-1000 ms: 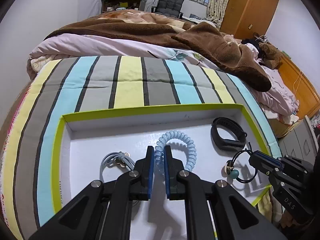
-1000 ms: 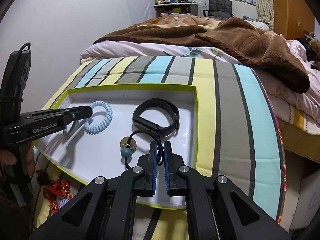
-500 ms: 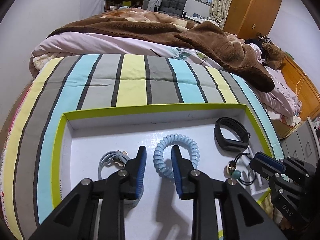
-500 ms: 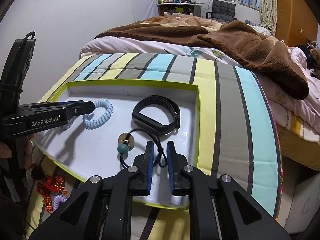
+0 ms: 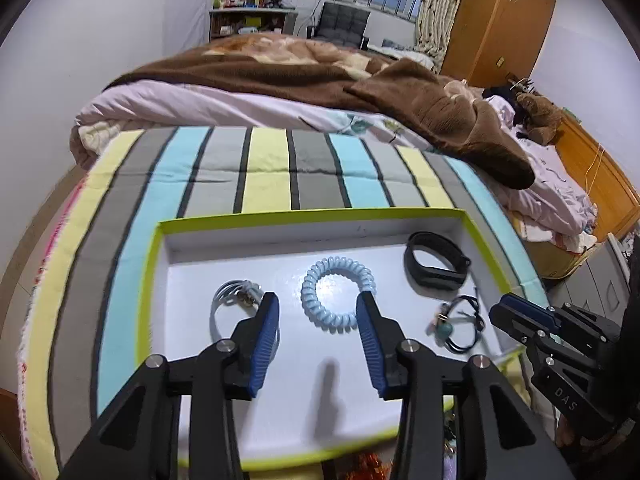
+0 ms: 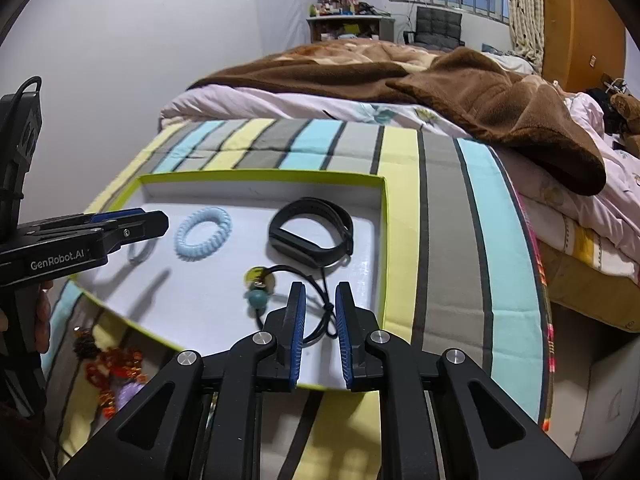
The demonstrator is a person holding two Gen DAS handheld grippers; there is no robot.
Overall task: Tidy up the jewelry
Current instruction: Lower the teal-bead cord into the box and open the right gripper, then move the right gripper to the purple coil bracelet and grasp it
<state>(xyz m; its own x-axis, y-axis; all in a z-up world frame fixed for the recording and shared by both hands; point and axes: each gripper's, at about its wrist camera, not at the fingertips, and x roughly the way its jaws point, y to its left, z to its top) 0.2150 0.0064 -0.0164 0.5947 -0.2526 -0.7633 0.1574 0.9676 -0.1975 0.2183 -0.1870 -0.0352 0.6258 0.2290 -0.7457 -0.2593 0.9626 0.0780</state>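
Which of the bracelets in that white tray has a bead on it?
The thin black cord bracelet, nearest the right tool. It carries a teal bead and a gold disc; the blue coil, black band and grey one show no bead.

In the white tray (image 5: 192,240), left to right, lie flat: a grey cord bracelet (image 5: 230,300), a pale blue spiral coil band (image 5: 338,294), a black wristband (image 5: 434,266), and nearer, a black cord bracelet with teal bead (image 5: 458,326).

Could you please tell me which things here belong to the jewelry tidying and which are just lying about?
Job: tray, blue coil bracelet, black band, bead cord, grey ring bracelet, loose red trinkets.

Lying about: brown blanket, striped mat, teddy bear, chair.
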